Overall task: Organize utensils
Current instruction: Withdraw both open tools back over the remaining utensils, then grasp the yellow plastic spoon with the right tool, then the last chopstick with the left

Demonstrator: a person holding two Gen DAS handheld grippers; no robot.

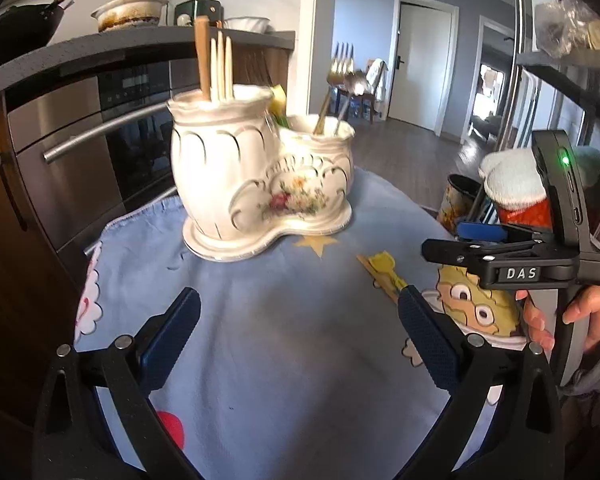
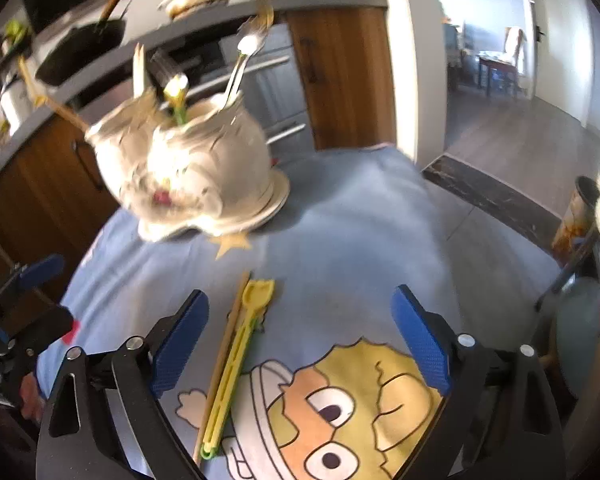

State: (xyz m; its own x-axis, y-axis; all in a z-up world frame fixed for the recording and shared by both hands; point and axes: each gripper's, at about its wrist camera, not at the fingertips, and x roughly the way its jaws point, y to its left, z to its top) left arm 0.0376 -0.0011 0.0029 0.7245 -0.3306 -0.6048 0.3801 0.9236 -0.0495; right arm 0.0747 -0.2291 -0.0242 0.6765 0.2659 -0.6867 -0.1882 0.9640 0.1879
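A white ceramic utensil holder (image 1: 256, 176) with floral print stands on the blue cartoon cloth (image 1: 284, 340). It also shows in the right wrist view (image 2: 188, 172), blurred. Its tall pot holds chopsticks (image 1: 220, 66); its low pot holds a fork (image 1: 330, 92) and a spoon. A yellow plastic utensil (image 2: 240, 356) and a wooden chopstick (image 2: 224, 352) lie on the cloth, between the right gripper's fingers, nearer the left finger. The yellow utensil also shows in the left wrist view (image 1: 386, 266). My left gripper (image 1: 300, 320) is open and empty. My right gripper (image 2: 300, 328) is open and empty above the cloth.
A steel oven (image 1: 88, 140) and wooden cabinets stand behind the table under a dark counter with a pan (image 1: 24, 20) and bowls. A bin (image 1: 458, 200) stands on the floor to the right. The right gripper's body (image 1: 540, 256) hovers at the table's right.
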